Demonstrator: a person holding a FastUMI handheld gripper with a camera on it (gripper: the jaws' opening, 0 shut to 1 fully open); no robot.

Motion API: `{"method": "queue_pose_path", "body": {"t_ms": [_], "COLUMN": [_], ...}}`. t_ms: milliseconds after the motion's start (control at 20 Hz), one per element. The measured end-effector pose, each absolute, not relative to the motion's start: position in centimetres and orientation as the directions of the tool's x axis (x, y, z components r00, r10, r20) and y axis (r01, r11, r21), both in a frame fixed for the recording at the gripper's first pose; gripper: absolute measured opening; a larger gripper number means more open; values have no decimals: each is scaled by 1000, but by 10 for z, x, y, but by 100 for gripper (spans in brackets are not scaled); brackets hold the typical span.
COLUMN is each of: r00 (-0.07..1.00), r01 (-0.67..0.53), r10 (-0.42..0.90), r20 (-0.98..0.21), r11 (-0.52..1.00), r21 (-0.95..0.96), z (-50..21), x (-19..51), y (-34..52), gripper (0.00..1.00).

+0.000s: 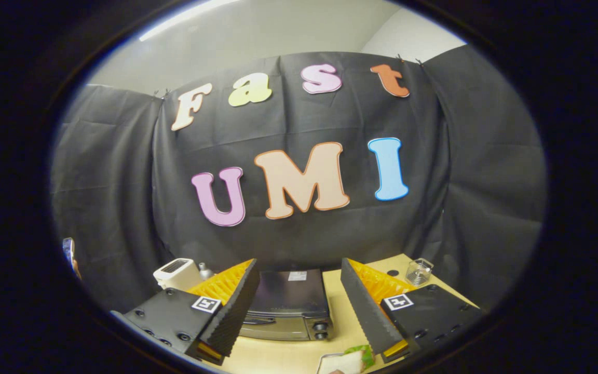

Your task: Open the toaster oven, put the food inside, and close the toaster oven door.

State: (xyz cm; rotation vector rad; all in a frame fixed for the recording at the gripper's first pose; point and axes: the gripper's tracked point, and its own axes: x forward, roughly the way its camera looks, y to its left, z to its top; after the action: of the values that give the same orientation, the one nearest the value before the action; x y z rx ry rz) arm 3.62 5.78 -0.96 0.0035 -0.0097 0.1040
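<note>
Nearest the camera are the gripper's (299, 317) two fingers, spread wide with nothing between them but bare air; it holds nothing. Just below and between the fingertips, leaning to the right one, lies the sandwich (350, 359) on a white plate (326, 361), bread with a green leaf showing, at the near edge of the wooden table (338, 306).

Beyond the fingers, a little left of the midline, stands the toaster oven (288, 304), seen from above. Its door looks closed, with a handle across the front and two knobs (321, 330) at its right end. Further left and behind sits a white toaster (177, 272) with a small metal object beside it, and far right near the table's back corner a clear glass jar (418, 271).

The step in hand appears to be opening the door, so the gripper should probably drop low and move forward, square to the front. The fingers should close round the handle rather than the knobs, then pull in an arc toward the near side, clear of the plate.
</note>
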Motion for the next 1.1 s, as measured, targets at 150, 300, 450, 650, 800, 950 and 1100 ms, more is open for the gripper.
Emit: {"method": "queue_pose_path", "body": {"t_ms": [150, 300, 450, 650, 800, 950, 1100], "r00": [992, 989, 986, 986, 985, 988, 983], "r01": [-123, -144, -158, -155, -161, -150, -176], "r10": [123, 144, 159, 155, 158, 147, 172], "r20": [-5, -36, -46, -69, -73, -52, -62], "r11": [992, 990, 987, 988, 987, 987, 982], "r21": [6, 14, 8, 7, -31, -55, -62], "z": [-25, -43, -63, -100, -127, -144, -169], "x": [35, 37, 42, 62, 75, 93, 108], "y": [70, 82, 95, 114, 130, 142, 161], "gripper": [98, 98, 98, 98, 98, 98, 98]}}
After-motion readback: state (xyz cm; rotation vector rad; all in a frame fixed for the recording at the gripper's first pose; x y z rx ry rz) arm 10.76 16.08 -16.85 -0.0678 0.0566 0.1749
